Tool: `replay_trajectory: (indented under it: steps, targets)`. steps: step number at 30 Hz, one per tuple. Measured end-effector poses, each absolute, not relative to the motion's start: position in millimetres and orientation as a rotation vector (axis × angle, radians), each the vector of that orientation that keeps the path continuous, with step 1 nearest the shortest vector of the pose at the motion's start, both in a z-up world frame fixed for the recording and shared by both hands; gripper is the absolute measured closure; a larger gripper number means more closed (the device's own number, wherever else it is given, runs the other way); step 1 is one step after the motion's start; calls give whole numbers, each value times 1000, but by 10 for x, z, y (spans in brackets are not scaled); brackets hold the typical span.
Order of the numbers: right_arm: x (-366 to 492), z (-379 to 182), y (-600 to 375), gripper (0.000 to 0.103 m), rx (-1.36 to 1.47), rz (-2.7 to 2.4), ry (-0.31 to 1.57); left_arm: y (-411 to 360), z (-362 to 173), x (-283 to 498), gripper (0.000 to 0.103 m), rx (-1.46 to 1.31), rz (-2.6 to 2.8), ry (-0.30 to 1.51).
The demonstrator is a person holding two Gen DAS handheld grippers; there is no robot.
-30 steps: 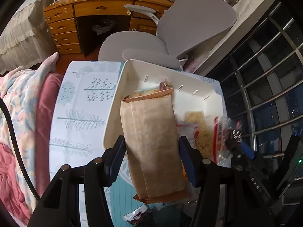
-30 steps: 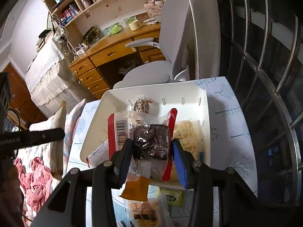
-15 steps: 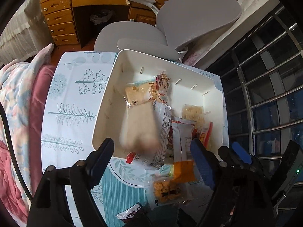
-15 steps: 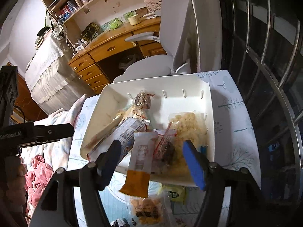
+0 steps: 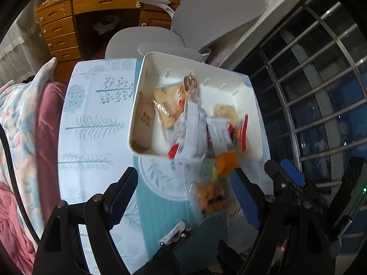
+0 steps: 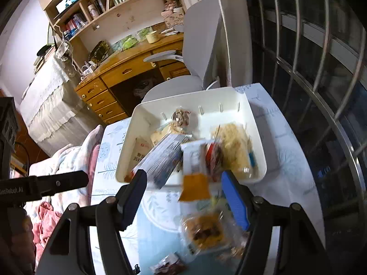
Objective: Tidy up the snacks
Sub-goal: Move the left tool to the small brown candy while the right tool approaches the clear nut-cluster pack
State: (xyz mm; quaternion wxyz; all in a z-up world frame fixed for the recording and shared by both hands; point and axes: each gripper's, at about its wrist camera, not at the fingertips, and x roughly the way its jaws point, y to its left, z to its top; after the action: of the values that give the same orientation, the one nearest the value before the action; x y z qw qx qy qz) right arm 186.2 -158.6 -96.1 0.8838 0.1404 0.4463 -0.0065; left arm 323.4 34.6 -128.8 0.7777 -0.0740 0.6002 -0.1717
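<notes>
Both sets of jaws have just been opening and now stand spread with nothing between them: your left gripper (image 5: 183,197) and right gripper (image 6: 183,197) hang empty over the near part of the surface (image 5: 91,114). The white bin (image 5: 250,91) sits further back on it, already carrying most of the snacks, among them a tall brown packet (image 5: 144,123) along its left wall and a striped white packet (image 5: 190,135) sticking out over the near rim. What looks left outside is the clear bag of orange snacks (image 6: 204,231) just below the rim and a small dark packet (image 6: 168,264) closest to you. Take the orange bag first, closing on its bulk rather than the loose film, then the small one; drop each well past the rim so nothing slides back out.
</notes>
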Motion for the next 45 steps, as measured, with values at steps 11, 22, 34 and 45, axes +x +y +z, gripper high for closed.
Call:
replay_trajectory:
  steps: [11, 22, 34, 45]
  targets:
    - [1248, -1064, -1044, 35, 246, -60, 935, 975, -1443, 2799, 21, -135, -368, 1357]
    - [823, -1302, -903, 35, 215, -62, 981, 1238, -1809, 2502, 21, -117, -314, 1445]
    - [699, -1448, -1070, 35, 59, 120, 1042, 1188, -1927, 2171, 21, -216, -168, 1490]
    - [697, -1473, -1598, 35, -40, 302, 1041, 711, -2055, 1780, 21, -347, -25, 1482]
